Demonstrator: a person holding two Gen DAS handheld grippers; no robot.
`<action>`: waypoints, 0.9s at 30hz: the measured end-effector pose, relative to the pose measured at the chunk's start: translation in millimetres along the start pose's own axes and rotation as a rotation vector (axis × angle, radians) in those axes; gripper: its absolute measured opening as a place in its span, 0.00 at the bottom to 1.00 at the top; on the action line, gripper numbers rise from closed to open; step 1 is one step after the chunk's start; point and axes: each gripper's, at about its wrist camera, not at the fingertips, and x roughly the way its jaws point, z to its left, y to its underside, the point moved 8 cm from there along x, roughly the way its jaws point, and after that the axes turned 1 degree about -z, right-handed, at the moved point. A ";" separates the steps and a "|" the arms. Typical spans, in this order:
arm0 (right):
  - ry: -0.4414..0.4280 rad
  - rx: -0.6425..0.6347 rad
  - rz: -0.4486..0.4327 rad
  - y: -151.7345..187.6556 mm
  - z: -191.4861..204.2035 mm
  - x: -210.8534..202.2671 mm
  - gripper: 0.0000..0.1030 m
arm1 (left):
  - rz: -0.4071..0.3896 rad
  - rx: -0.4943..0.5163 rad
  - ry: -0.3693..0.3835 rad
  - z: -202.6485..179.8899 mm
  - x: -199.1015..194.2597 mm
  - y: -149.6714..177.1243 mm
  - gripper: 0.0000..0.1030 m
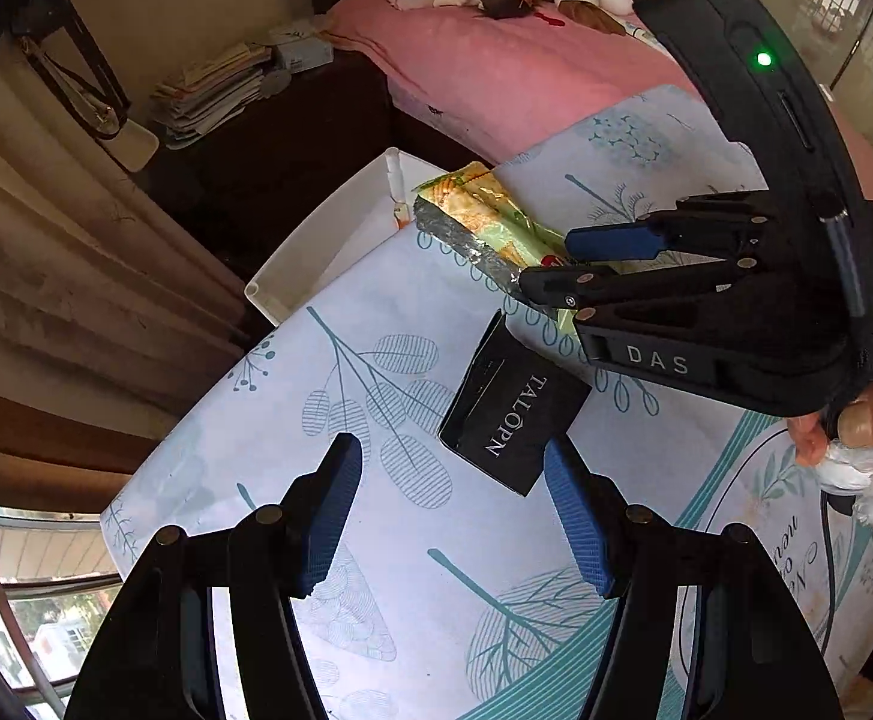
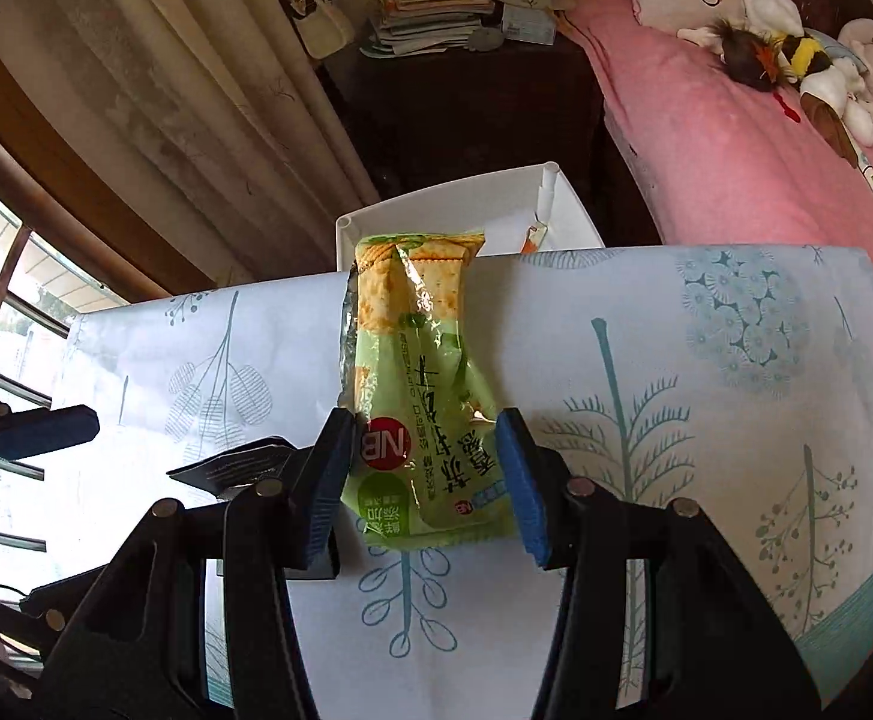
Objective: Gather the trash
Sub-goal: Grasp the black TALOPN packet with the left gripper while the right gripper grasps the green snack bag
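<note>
A green cracker wrapper (image 2: 412,372) lies flat on the plant-print tablecloth (image 2: 646,420), its far end reaching the table's edge. My right gripper (image 2: 424,480) straddles its near half. The blue pads (image 2: 520,480) sit right at its long edges and the wrapper is not crumpled. In the left wrist view the right gripper (image 1: 550,264) comes in from the right over the wrapper (image 1: 484,216). A black packet (image 1: 514,420) lies nearer, one corner between the spread fingers of my open left gripper (image 1: 454,516). The packet (image 2: 238,465) also shows beside the left gripper's finger (image 2: 46,429).
A white tray (image 1: 316,252) stands past the table's far edge, just beyond the wrapper. The hand (image 1: 856,420) on the right gripper also clutches crumpled white plastic (image 1: 862,480). A pink bed (image 2: 736,150) with soft toys lies right; a dark nightstand (image 2: 466,96) and curtain (image 2: 196,90) stand behind.
</note>
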 end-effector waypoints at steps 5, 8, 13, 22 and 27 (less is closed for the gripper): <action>-0.016 -0.041 -0.018 10.2 -1.3 -0.7 0.19 | 0.030 0.086 0.003 -16.8 21.3 -8.4 0.63; -0.042 -0.030 -0.010 19.9 -7.8 -4.3 0.10 | 0.055 0.128 -0.002 -25.1 35.2 -12.2 0.63; -0.048 0.038 -0.026 44.5 -30.8 -29.4 0.09 | 0.081 0.171 -0.001 -36.8 54.5 -16.6 0.63; -0.072 0.201 -0.047 84.3 -67.7 -56.9 0.07 | 0.113 0.195 0.032 -49.6 69.2 -27.1 0.59; -0.085 0.233 -0.043 101.3 -71.5 -66.8 0.07 | 0.122 0.138 0.065 -52.2 65.2 -18.9 0.43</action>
